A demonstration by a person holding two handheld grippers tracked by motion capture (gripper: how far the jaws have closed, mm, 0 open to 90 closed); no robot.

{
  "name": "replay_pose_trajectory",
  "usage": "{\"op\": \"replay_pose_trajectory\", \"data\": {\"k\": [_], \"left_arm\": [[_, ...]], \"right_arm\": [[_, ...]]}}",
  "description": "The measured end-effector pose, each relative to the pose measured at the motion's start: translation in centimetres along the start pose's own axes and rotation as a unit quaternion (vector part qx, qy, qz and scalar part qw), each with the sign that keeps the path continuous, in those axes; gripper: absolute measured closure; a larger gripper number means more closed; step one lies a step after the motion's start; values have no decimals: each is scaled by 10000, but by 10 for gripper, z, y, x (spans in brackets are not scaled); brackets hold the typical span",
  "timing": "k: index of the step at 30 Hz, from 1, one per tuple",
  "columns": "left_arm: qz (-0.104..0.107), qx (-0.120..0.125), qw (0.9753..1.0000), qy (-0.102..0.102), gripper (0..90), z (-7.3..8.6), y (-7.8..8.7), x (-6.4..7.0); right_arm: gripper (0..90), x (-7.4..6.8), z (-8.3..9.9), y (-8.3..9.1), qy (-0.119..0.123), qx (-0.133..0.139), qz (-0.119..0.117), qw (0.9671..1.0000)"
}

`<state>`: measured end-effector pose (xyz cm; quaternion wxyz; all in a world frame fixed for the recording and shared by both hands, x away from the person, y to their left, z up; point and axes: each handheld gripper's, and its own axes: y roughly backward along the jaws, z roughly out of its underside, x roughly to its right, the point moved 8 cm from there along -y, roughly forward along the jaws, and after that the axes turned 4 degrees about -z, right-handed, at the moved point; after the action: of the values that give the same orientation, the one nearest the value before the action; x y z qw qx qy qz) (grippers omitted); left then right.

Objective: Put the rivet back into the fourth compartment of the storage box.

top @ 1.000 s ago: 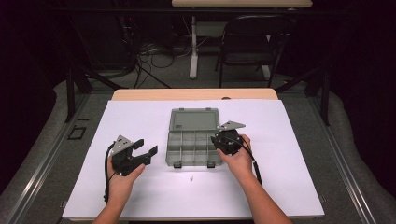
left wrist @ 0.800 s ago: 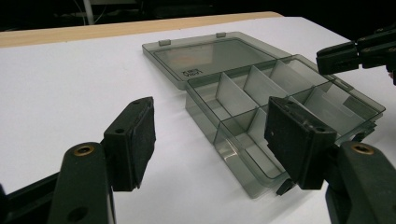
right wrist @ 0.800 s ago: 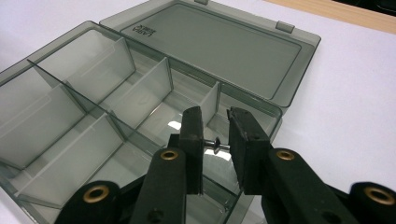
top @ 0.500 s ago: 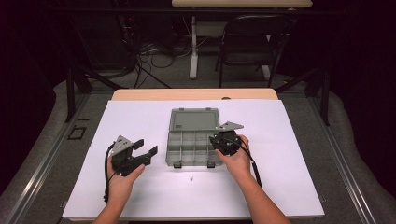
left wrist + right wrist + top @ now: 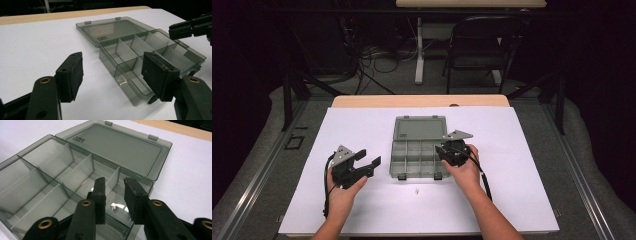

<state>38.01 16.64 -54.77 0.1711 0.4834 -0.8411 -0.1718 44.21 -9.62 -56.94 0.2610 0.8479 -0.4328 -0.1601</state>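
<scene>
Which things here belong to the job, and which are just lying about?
In the job:
- open compartment box
- small white piece in a compartment, under the right gripper
- left gripper, open beside the box

Lying about:
- small dark bit on the white sheet
- folding chair
- floor cables

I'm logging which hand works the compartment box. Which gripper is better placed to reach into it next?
The right gripper: its jaws, slightly apart, hang over a compartment at the right end of the open organizer box, above a small white piece. The left gripper is open, off to the box's left over the white table cover.
</scene>
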Motion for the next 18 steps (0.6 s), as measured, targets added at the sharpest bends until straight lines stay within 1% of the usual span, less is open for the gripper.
{"op": "replay_pose_trajectory", "data": {"k": [5, 10, 11, 12, 13, 14, 15, 18], "left_arm": [[-3, 15, 10000, 0, 339, 0, 0, 0], [-6, 37, 10000, -13, 339, -1, 1, -1], [-6, 37, 10000, -13, 339, -1, 1, -1], [-14, 57, 10000, -10, 339, -1, 0, -1], [-15, 62, 10000, -5, 339, -1, 0, -1], [-6, 30, 10000, -5, 339, -1, 1, 0], [-4, 30, 10000, -3, 339, -1, 1, 0], [-4, 32, 10000, 3, 339, -2, 1, 0]], "right_arm": [[630, -1, -3, 3, -14, 89, 12, 10000], [531, -2, -7, 8, -44, 199, 7, 9998], [531, -2, -7, 8, -44, 199, 7, 9998], [490, -2, -8, 10, -7, 252, 25, 9997], [480, -1, -9, 11, 74, 280, 52, 9996], [472, -2, -10, 13, 72, 279, 63, 9996], [466, -1, -11, 14, 121, 288, 64, 9995], [453, -4, -12, 18, 126, 294, 44, 9995]]}}
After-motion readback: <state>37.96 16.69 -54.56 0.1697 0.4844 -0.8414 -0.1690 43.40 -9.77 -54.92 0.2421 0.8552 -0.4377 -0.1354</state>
